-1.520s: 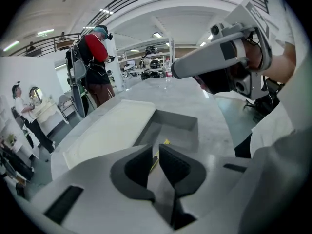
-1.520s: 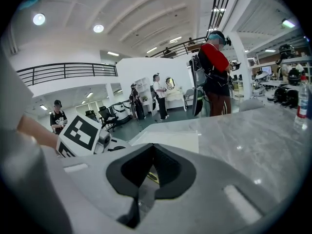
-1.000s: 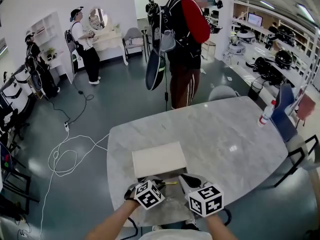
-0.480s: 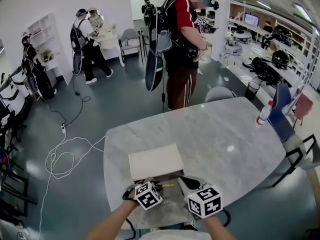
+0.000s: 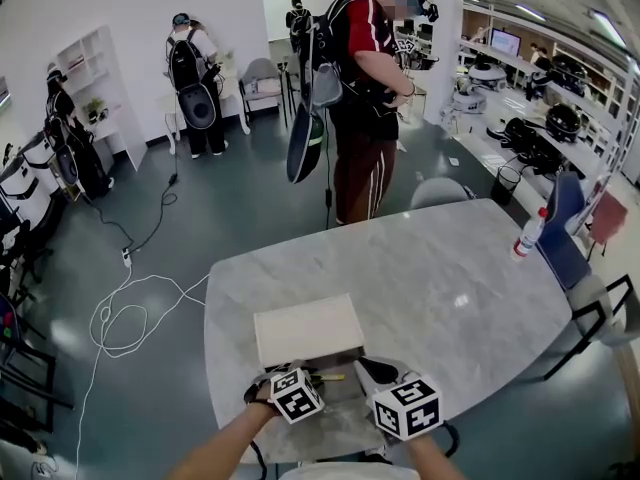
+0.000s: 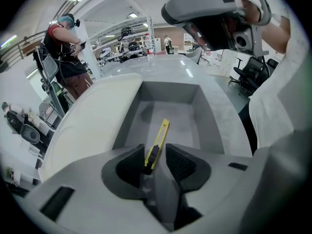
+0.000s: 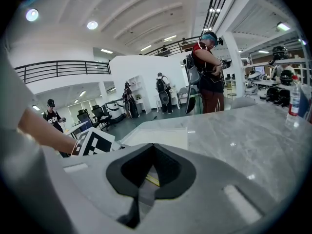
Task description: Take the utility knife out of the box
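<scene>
A shallow grey box lies open at the near edge of the marble table, its white lid folded back on the far side. A yellow utility knife with a black end lies in the box and shows as a thin yellow strip in the head view. My left gripper is open, and the knife's black end sits between its pads with a gap on each side. My right gripper is shut on nothing, just right of the box.
A person with a backpack stands just beyond the table's far edge. A spray bottle stands at the table's right edge. Chairs flank the far and right sides. Cables lie on the floor to the left.
Both grippers have stayed almost where they were at the box. The people at the back of the room have moved.
</scene>
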Tool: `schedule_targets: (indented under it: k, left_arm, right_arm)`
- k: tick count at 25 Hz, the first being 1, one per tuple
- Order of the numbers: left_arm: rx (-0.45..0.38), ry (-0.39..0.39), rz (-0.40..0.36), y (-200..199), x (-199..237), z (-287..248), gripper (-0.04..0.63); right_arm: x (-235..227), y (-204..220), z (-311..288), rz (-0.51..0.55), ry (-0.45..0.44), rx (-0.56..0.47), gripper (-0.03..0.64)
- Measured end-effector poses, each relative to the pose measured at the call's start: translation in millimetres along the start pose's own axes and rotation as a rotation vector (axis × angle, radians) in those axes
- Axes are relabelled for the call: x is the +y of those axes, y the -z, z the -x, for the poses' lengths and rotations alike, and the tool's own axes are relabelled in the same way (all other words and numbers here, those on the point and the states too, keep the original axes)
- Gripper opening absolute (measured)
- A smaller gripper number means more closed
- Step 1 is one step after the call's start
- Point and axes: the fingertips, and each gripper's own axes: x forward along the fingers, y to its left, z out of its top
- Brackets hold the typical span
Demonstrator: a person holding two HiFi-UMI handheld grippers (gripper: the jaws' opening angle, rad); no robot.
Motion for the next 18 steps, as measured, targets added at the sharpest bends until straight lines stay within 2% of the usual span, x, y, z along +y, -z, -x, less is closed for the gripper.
schedule_targets:
  k: [6,15,18]
  left_arm:
    - [0.034,0.038,-0.04,-0.3,-5.4,-3.4,0.114]
    - [0.03,0.058,-0.022,2.4,-3.7,-3.8,0.11]
    - [0.032,0.068,-0.014,0.3,-8.0,-4.7,0.08]
  right_arm:
    - [-2.7,-1.5,-3.4,-0.002,-0.007,0.002,0.005]
    - [-3.8,-1.6,-8.3,-0.001,-0.014,0.006,0.005]
    - [-4.0,-0.7,-7.0,0.0,-0.019,0.007,0.005]
